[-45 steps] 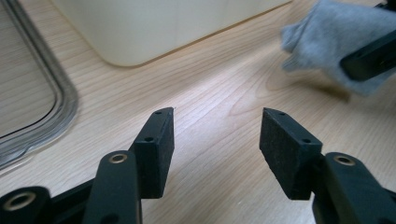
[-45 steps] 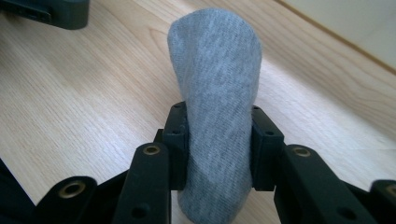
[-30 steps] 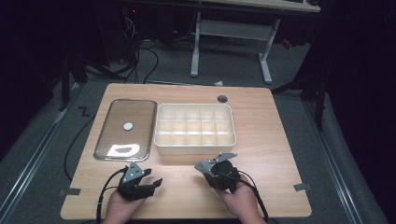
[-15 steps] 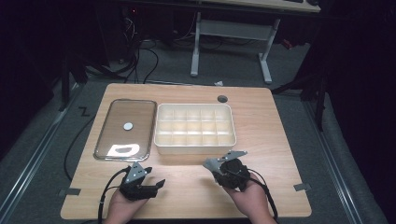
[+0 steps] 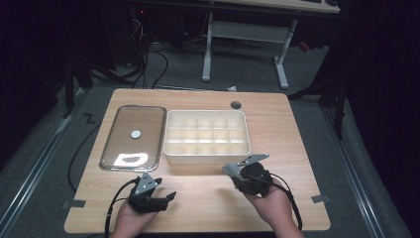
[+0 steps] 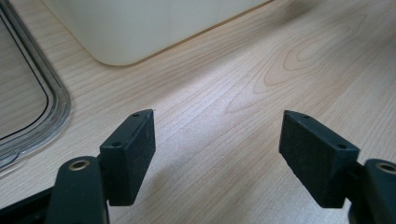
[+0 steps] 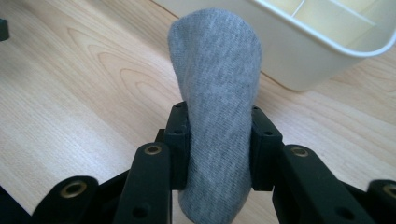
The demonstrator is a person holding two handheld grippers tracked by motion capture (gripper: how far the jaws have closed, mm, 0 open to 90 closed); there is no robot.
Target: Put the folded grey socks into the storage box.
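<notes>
Right tool moved right w/ grey cloth clamped; left tool jaws apart. No writing legible.

I see a light wooden surface on grey carpet. At its far edge there is a small round cable hole. Beyond it stands a white desk frame, with dark cables lying to the left.

grey knit cloth | folded (rounded top) | upright, clamped in right hand-held gripper
</notes>
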